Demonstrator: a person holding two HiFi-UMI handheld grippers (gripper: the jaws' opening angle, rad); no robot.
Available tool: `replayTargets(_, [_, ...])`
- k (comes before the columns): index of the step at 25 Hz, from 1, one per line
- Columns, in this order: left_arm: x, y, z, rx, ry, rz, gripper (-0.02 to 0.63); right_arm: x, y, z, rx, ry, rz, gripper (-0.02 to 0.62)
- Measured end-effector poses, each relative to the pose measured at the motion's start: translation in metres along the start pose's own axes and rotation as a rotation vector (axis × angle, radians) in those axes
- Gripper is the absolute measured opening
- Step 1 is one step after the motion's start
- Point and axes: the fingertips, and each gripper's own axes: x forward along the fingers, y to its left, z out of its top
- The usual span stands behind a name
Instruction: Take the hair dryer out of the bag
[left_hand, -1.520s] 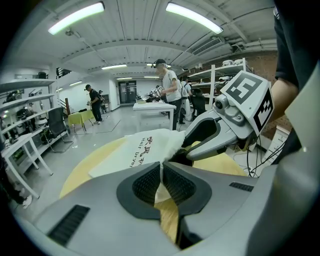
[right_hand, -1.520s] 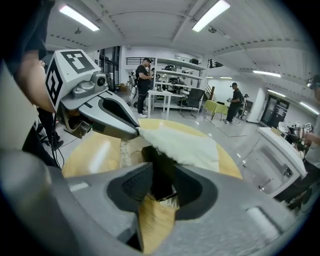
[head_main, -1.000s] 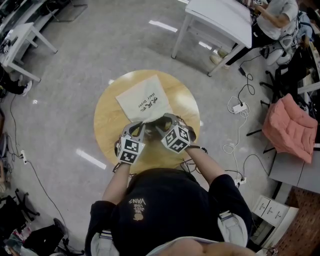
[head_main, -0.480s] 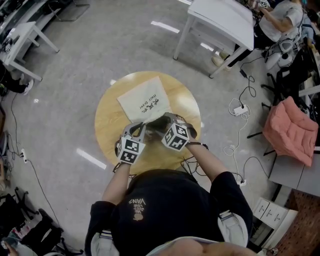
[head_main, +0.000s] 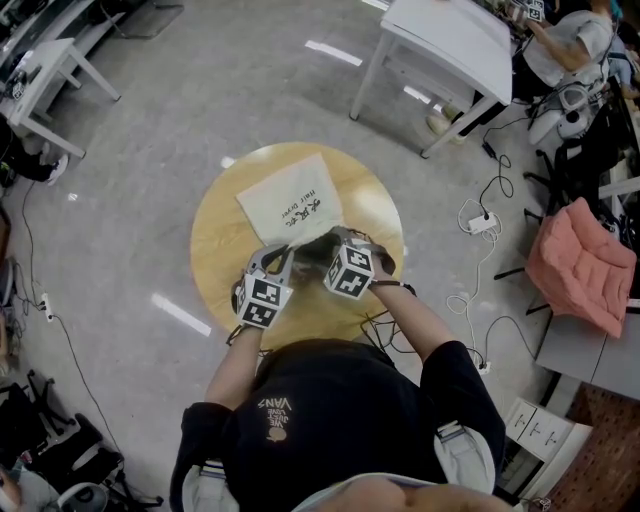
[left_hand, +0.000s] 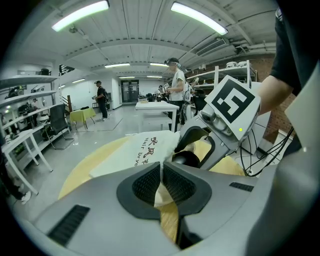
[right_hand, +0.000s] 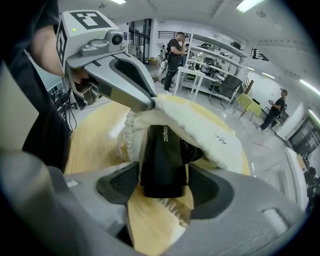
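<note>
Two grippers work the bag (head_main: 290, 205): left gripper (left_hand: 162, 175) clamps its soft rim; right gripper (right_hand: 164, 186), jaws just widened, loosely straddles the hair dryer (right_hand: 162, 150) by its rigid, probably slick handle.

Bag (head_main: 290, 205): cream cloth, dark print, gathered drawstring mouth. Lies flat at centre of head view, mouth toward lower right, lifted open. Hair dryer (right_hand: 162, 155): black, white lettering on handle. Handle sticks out of the mouth; body hidden inside.
</note>
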Motion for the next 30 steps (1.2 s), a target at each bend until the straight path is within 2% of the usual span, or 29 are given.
replayTargets(12, [0.003, 0.003, 0.0, -0.008, 0.001, 0.003, 0.032, 0.011, -0.005, 0.001, -0.004, 0.069, 0.072, 0.316])
replayTargets(21, [0.003, 0.003, -0.001, -0.021, -0.006, 0.0, 0.032, 0.021, -0.004, 0.0, -0.03, 0.125, 0.077, 0.337])
replayTargets(30, [0.007, 0.001, -0.005, -0.019, 0.008, -0.008, 0.032, 0.033, -0.004, -0.003, -0.016, 0.165, 0.152, 0.347])
